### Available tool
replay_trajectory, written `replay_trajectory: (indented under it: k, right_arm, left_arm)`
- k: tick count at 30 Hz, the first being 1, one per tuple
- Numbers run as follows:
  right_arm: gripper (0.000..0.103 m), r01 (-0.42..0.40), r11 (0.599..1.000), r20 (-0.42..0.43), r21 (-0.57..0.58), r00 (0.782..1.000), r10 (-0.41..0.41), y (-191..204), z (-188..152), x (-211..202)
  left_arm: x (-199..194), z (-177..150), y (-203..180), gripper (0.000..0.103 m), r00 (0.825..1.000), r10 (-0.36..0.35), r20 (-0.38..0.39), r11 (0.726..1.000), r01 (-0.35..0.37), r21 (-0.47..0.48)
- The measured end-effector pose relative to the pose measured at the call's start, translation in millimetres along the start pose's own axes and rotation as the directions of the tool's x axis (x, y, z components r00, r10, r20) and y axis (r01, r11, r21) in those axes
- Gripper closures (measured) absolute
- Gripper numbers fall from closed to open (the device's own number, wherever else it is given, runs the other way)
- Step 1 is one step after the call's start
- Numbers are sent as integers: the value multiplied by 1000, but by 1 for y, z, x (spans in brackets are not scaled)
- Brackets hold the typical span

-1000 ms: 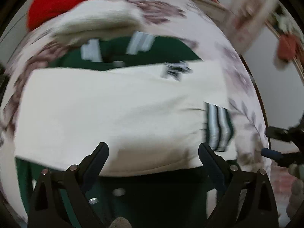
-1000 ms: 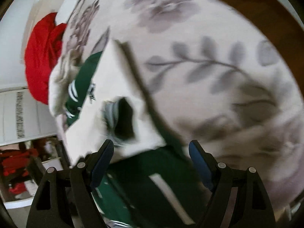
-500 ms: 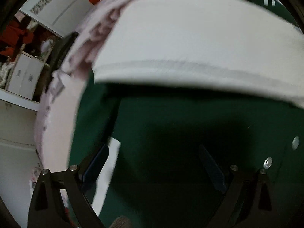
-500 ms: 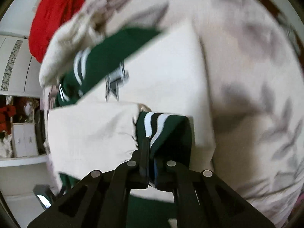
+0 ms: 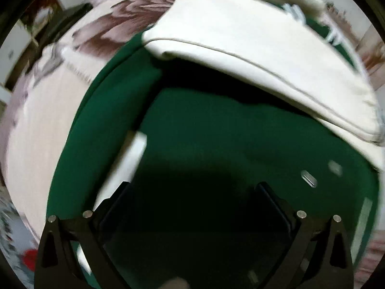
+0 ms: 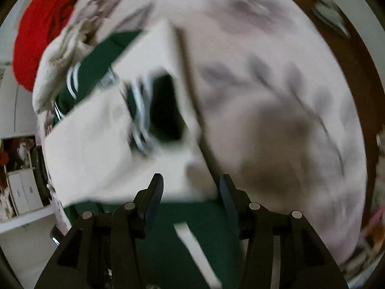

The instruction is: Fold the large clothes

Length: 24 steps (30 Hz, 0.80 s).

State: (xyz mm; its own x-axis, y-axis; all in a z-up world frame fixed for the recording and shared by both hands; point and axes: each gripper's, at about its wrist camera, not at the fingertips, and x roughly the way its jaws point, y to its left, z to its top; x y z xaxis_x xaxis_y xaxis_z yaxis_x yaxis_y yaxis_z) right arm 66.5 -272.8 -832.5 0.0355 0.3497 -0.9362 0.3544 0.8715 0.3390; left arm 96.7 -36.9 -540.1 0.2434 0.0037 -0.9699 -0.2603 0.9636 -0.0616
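A pale floral bedspread (image 6: 276, 96) covers the bed. In the right wrist view, a red heap (image 6: 41, 31) lies at 10 o'clock, white cabinets (image 6: 22, 190) stand at 8 o'clock against a white wall, and a dark wooden floor (image 6: 356, 55) curves past at 2 o'clock.

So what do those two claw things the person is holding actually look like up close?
Both look alike. The left gripper and the right gripper are matte black plastic, each with two flat fingers on angular arms with triangular cut-outs. Small round silver pins mark the joints. The right one's finger pads look dark blue with a fine ribbed texture. No cables or markings show, and no sleeve is in view.
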Motion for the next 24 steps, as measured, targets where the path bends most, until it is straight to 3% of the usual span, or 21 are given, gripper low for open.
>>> replay_trajectory:
  k: [4, 8, 10, 12, 13, 14, 15, 19, 24]
  right_arm:
    - [52, 21, 998, -52, 61, 998, -18, -35, -66, -15]
    - [52, 50, 997, -105, 49, 993, -45, -55, -101, -5]
    - [52, 50, 998, -136, 38, 990, -44, -67, -107, 4]
    - [52, 50, 999, -147, 4, 988, -49, -69, -105, 15]
    - [52, 44, 999, -151, -11, 988, -45, -69, -103, 19]
    - [52, 27, 999, -159, -25, 987, -30, -69, -100, 23]
    - [52, 12, 999, -172, -37, 985, -18, -70, -98, 27]
    - [52, -23, 996, -208, -83, 978, 5, -79, -93, 33]
    - [52, -63, 988, -277, -143, 961, 21, -90, -92, 45]
  left_arm:
    - [-38, -68, -6, 0, 991, -110, -73, 994, 110, -7]
    - [-35, -146, -32, 0, 953, -219, -210, 976, 211, -60]
    - [-24, -168, -47, 9, 939, -234, -252, 972, 224, -70]
    - [-9, -186, -66, 32, 945, -191, -267, 982, 186, -43]
    - [-7, -190, -72, 36, 960, -145, -239, 989, 145, -20]
    - [-13, -193, -77, 70, 974, -127, -187, 992, 128, -11]
    - [-19, -195, -78, 91, 978, -131, -162, 991, 129, -19]
    - [-62, -199, -69, 92, 995, -82, -63, 994, 77, -82]
    - [-94, -190, -50, 92, 1000, -7, 13, 995, 9, -104]
